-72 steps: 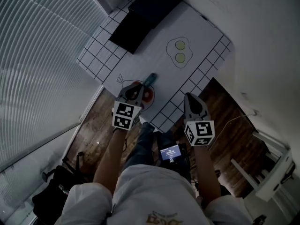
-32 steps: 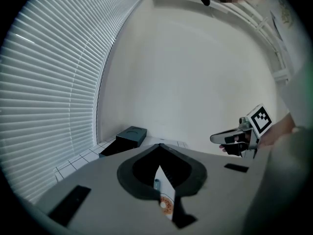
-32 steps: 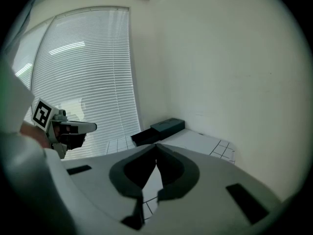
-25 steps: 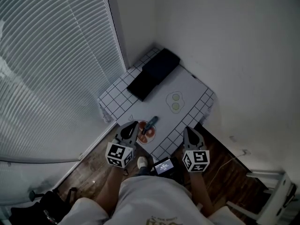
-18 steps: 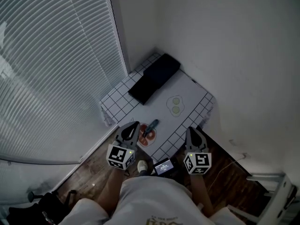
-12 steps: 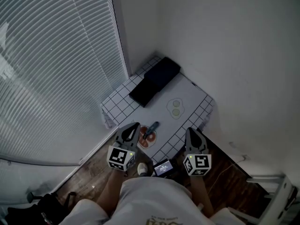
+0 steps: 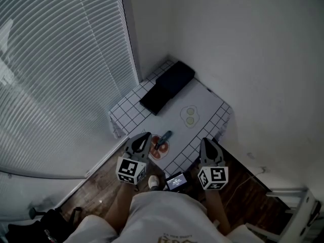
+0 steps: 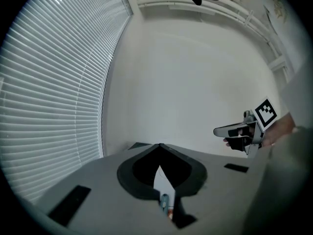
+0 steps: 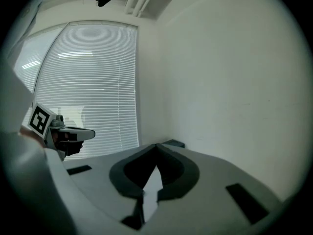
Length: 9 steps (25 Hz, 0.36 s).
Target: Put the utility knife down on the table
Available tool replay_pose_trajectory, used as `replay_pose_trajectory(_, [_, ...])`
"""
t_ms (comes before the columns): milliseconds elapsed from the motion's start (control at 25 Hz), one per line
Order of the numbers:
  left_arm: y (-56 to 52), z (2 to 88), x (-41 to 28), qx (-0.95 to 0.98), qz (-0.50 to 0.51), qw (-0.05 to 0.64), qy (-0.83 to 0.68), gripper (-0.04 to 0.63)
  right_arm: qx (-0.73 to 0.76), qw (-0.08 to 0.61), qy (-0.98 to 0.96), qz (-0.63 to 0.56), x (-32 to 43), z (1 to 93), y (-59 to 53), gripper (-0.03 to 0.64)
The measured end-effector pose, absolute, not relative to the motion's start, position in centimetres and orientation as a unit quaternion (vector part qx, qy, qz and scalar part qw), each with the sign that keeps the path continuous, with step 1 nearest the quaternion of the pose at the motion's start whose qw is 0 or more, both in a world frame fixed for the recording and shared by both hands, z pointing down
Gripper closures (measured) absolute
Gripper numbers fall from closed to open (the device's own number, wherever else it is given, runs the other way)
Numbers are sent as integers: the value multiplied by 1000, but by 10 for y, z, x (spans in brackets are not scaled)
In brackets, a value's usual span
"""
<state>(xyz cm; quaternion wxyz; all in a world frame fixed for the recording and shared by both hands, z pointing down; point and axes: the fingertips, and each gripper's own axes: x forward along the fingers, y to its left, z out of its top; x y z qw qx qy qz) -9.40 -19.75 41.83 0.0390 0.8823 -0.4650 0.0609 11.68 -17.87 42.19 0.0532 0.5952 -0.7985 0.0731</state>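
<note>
The teal-handled utility knife (image 7: 162, 139) lies on a red drawing near the front edge of the small table (image 7: 207, 103) with a grid-pattern cloth. Nothing touches it. My left gripper (image 7: 146, 134) hovers just left of the knife, above the table's front edge, shut and empty; in the left gripper view its jaws (image 8: 160, 145) meet at the tip and the knife (image 8: 165, 202) shows through the gap below. My right gripper (image 7: 204, 140) is held off the table's front right, jaws meeting at the tip (image 9: 156, 146), holding nothing.
A black case (image 7: 167, 86) lies at the table's back, an egg drawing (image 7: 190, 116) at mid-right. Window blinds (image 7: 61, 75) close the left side; white walls meet behind the table. A small lit device (image 7: 177, 181) sits by the person's feet, a white rack (image 7: 298, 211) at bottom right.
The view has pulled up and away from the table, and both grippers have risen with it. The knife has stayed on the red drawing. In the last half second nothing moves.
</note>
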Motion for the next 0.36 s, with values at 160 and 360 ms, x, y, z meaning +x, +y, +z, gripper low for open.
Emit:
replay_pose_trajectory(160, [-197, 420, -93, 883, 61, 40, -463, 588, 596, 54, -798, 71, 118, 423, -177, 609])
replay_pose_trajectory(360, [-197, 425, -94, 884, 65, 39, -461, 588, 597, 54, -797, 71, 119, 424, -177, 609])
